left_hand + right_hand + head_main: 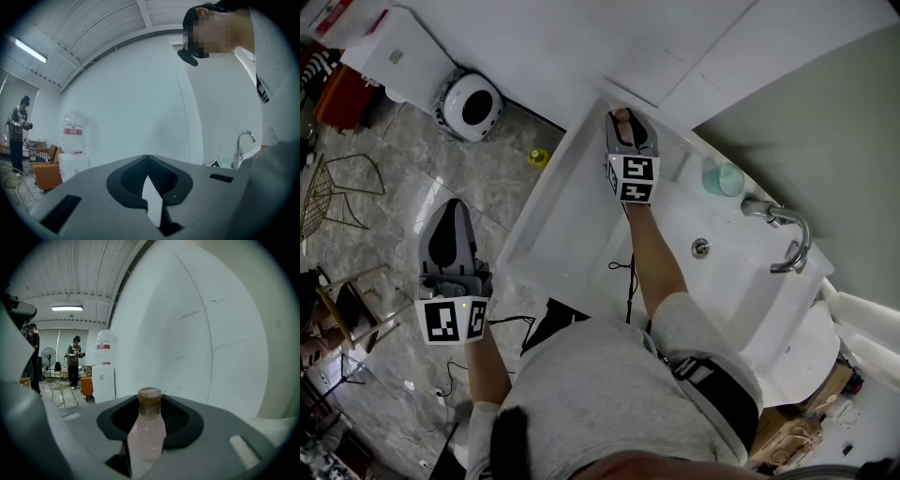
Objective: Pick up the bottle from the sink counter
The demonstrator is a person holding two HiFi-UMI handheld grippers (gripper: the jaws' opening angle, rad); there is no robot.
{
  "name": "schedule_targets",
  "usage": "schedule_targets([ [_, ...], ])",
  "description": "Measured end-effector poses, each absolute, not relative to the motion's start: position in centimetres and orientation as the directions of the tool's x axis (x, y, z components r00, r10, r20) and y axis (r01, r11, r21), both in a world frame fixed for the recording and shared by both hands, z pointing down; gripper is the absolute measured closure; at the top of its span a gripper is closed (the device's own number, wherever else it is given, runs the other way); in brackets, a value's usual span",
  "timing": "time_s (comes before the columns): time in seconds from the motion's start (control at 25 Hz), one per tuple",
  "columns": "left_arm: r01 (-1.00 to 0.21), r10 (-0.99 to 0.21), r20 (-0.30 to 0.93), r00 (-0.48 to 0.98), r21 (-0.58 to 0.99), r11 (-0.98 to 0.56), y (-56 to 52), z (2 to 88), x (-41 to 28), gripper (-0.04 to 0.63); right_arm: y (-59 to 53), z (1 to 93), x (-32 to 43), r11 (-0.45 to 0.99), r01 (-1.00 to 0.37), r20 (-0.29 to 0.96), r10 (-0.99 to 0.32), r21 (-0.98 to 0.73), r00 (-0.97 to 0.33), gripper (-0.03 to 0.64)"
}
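Your right gripper [627, 126] is clamped on the pink bottle [146, 432] with the brown cap, at the far end of the sink counter [546, 217]. The bottle shows no label or print. Your left gripper [148, 160] is clenched and empty, over the floor to the counter's left. The red label [104, 347] on the water dispenser [104, 380] is too small to read.

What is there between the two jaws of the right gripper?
A pink bottle with a brown cap stands upright there, and the right gripper is closed on its sides. The right gripper view shows it.
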State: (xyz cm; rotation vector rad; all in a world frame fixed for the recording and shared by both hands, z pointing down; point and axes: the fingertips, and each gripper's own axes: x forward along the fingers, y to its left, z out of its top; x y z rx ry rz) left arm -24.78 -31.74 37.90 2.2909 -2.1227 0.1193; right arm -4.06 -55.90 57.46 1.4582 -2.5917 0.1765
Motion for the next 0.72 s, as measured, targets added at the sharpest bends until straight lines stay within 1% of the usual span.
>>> schedule_targets([
  [0.36,-0.995,-0.996,0.039,0.080,-0.061,-0.082,-31.0,36.8,-24.6,0.588,-54.3,57.0,-3.8,0.532,-0.845,0.228,-0.818,-0.050,-0.528,0.463],
  [0.52,-0.992,-0.994,0.013,0.109,-0.058,-0.110,-30.7,36.2,-24.2,0.588,-52.7,55.1,-3.6,0.538,-0.842,0.205,-0.821,-0.031,-0.532,0.463],
  [0.72,-0.987,-0.988,-0.018,0.153,-0.048,-0.152,-30.5,35.4,-23.8,0.588,-50.7,52.1,-2.8,0.511,-0.859,0.164,-0.845,-0.037,-0.509,0.463],
])
